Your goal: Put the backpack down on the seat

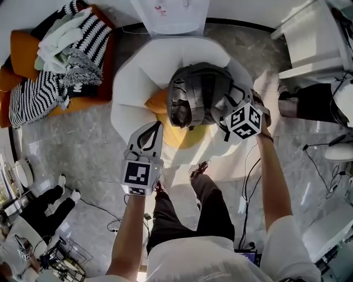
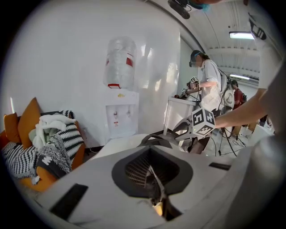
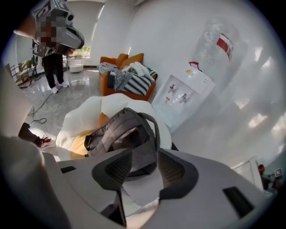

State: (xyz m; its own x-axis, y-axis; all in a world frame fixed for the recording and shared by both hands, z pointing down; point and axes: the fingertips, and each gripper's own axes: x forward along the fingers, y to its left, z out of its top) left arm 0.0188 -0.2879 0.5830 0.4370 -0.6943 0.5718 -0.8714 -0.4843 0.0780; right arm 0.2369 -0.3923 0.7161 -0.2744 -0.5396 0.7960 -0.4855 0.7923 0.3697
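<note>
A grey backpack [image 1: 196, 96] lies on the white round armchair [image 1: 138, 71], partly over a yellow cushion [image 1: 174, 135]. My right gripper [image 1: 227, 108] is at the backpack's right side. In the right gripper view its jaws [image 3: 140, 167] stand wide open, a grey strap of the backpack [image 3: 120, 129] lies loose between the pads, and nothing is pinched. My left gripper [image 1: 156, 126] hovers in front of the chair, apart from the backpack. In the left gripper view its pads [image 2: 154, 176] meet with nothing between them. That view also shows the backpack's top [image 2: 156, 141] and the right gripper's marker cube [image 2: 203, 123].
An orange sofa [image 1: 16, 49] heaped with striped blankets stands at the back left. A water dispenser [image 1: 171, 14] is behind the chair and a white table [image 1: 314, 44] at the right. Cables [image 1: 251, 165] trail on the floor. Other people stand around [image 1: 49, 201] [image 2: 208, 85].
</note>
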